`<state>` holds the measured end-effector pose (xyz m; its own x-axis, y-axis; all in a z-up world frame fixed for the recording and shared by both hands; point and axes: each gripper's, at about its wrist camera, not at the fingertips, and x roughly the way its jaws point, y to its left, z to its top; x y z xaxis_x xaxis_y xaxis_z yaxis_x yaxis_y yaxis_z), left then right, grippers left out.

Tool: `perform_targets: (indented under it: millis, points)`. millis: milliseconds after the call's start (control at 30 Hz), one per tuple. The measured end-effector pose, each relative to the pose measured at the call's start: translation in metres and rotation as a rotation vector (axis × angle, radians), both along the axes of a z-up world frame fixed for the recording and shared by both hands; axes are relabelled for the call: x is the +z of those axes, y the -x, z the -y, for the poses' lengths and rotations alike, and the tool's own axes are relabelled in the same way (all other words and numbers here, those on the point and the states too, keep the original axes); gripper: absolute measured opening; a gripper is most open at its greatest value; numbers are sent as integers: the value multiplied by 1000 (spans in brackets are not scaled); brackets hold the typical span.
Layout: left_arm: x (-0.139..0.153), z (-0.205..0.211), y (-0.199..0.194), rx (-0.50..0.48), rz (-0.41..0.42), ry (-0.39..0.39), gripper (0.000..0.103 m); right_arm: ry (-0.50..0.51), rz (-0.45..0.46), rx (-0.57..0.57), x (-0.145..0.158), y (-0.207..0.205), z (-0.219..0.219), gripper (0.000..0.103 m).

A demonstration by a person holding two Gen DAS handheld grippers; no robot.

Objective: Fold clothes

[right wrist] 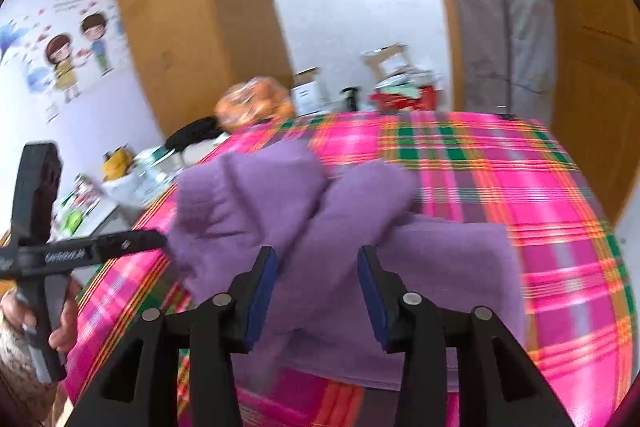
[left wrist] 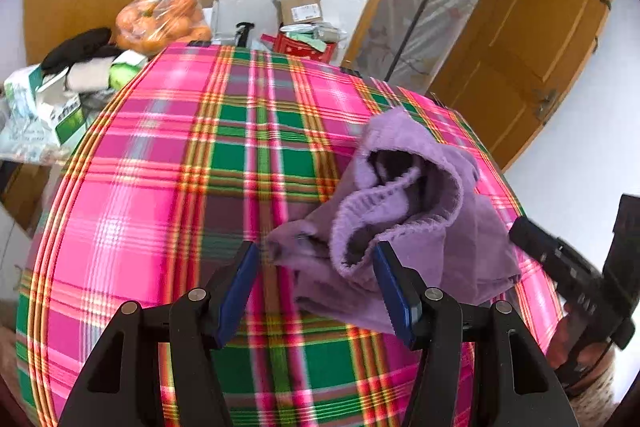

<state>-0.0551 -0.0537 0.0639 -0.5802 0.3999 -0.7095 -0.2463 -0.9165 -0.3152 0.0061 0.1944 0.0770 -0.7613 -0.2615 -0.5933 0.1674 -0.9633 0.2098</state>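
The purple garment lies bunched on the plaid table cover, and all places below are given from it. Nearest, the left gripper stands with jaws spread, pinching nothing; the garment's near hem lies between and just ahead of its fingertips, one blue pad in front of a rolled cuff. The right gripper is likewise spread and grips nothing, with a fold of the cloth lying loose between its pads. In the left wrist view it comes in at the garment's right edge, so both tools are close, one on each side. The garment's long axis appears to run across, from one gripper toward the other, though the crumpling makes this uncertain. Judgement: the heap wants spreading flat before any fold. Nothing stands between tools and cloth. Well beyond, off the cover's far edge, are a bag of oranges, a red basket and a wooden door.
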Motion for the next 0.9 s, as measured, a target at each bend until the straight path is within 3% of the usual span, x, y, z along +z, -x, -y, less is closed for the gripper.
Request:
perform_targets:
  millis: [167,267,367,633,733,833,900]
  points:
    - [-12,15,12,22,40,-6,61,-16,15,109,-10,4,38,50]
    - [-22,17,21,2,87,-30,61,-39,21,169,-16,1,60,57]
    - [-28,17,28,-35,117,-76,61,-68,32,215,-24,2,78,58]
    - [-38,16,34,-84,133,-72,61,-210,81,186,-45,13,104,59]
    - [-38,13,36,-104,133,-79,61,-258,77,145,-48,12,106,47]
    - [-34,8,33,-140,106,-70,61,-222,77,108,-44,11,95,30]
    - [-33,4,31,-166,95,-54,61,-190,85,79,-41,11,86,13]
